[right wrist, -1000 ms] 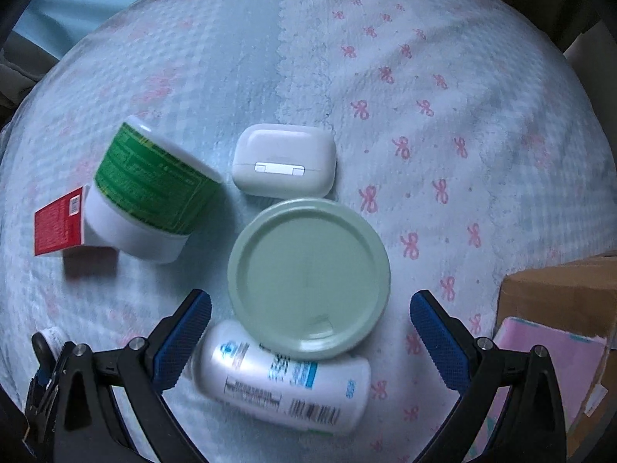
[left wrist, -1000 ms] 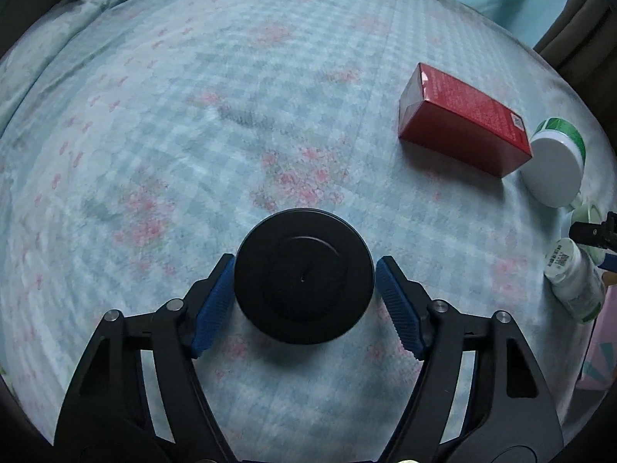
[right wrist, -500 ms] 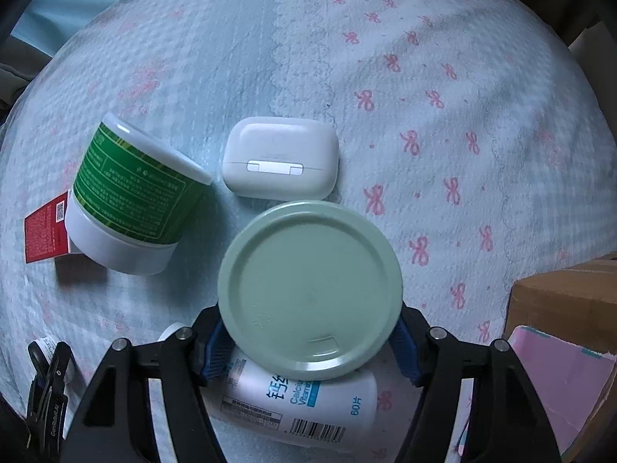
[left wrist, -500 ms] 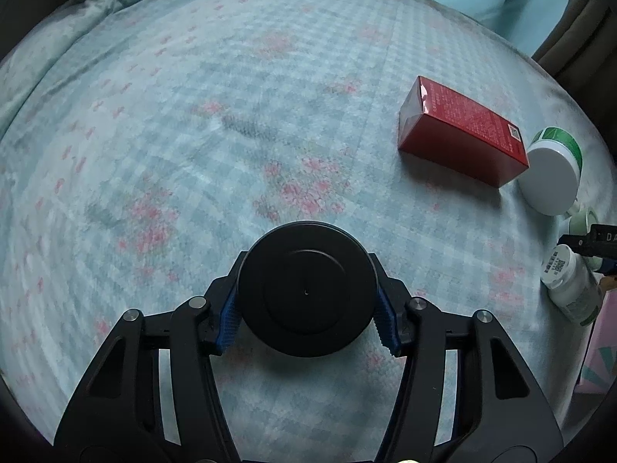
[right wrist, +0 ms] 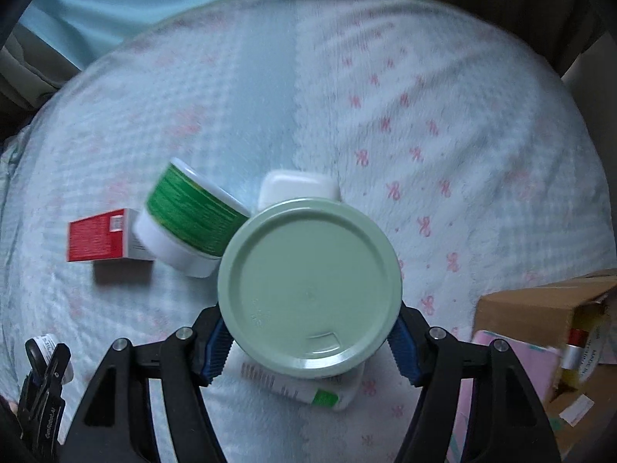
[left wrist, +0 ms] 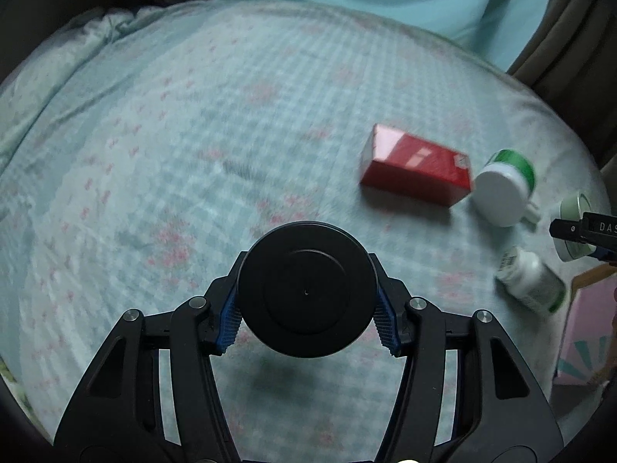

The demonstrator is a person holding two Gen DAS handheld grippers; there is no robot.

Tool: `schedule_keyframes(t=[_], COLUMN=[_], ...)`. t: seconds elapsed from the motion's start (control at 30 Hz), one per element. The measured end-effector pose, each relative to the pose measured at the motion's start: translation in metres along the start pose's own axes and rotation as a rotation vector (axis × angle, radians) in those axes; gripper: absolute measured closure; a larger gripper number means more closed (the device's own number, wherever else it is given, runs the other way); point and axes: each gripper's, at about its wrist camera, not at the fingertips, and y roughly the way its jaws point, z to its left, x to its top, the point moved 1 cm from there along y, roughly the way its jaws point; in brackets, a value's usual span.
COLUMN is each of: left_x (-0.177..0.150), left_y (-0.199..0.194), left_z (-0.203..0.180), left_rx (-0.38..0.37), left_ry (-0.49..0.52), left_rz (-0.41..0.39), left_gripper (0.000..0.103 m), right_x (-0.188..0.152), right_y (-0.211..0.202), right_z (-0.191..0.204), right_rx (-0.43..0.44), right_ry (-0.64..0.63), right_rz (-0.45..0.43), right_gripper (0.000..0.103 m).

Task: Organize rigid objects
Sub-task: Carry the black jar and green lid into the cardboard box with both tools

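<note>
My left gripper [left wrist: 307,322] is shut on a round black jar [left wrist: 307,290] and holds it above the bed. My right gripper [right wrist: 310,345] is shut on a pale green lidded jar [right wrist: 309,294], lifted off the bedspread. Under it lies a white pill bottle [right wrist: 308,387]; it also shows in the left wrist view [left wrist: 531,279]. A white earbud case [right wrist: 297,187] sits behind the green jar. A green-labelled white tub [right wrist: 191,218] lies tilted to its left, also seen in the left wrist view [left wrist: 503,193]. A red box [left wrist: 416,169] lies beside the tub, also in the right wrist view [right wrist: 101,234].
A light blue patterned bedspread [left wrist: 193,135] covers the bed. A cardboard box [right wrist: 547,308] and a pink item [right wrist: 513,370] stand at the right edge. The right gripper with the green jar shows at the far right of the left wrist view [left wrist: 586,229].
Both grippers closed on their jars and have lifted them. The views pulled back and up from the bed, with motion blur.
</note>
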Motion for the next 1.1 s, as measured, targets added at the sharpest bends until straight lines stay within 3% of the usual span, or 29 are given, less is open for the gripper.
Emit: schedule_keyframes(t=[0.3, 0.57, 0.87, 1.1], left_x=[0.009, 0.003, -0.029, -0.048], left_y=[-0.066, -0.16, -0.251, -0.276], left_z=[-0.013, -0.041, -0.139, -0.237], left_rx=[-0.039, -0.028, -0.086, -0.174], left_ry=[0.047, 0.065, 0.049, 0.093], left_rz=[-0.03, -0.072, -0.112, -0.115], left_gripper=[0.05, 0.05, 0.05, 0.05], right_x=[-0.028, -0.06, -0.099, -0.125], right_y=[-0.053, -0.119, -0.2, -0.229], right_z=[0.005, -0.007, -0.088, -0.173], right_rx=[0.065, 0.164, 0.186, 0.156], right_ry=[0.025, -0.008, -0.129, -0.139], right_rz=[-0.046, -0.08, -0.116, -0.123], right_gripper=[0.038, 0.038, 0.038, 0.038])
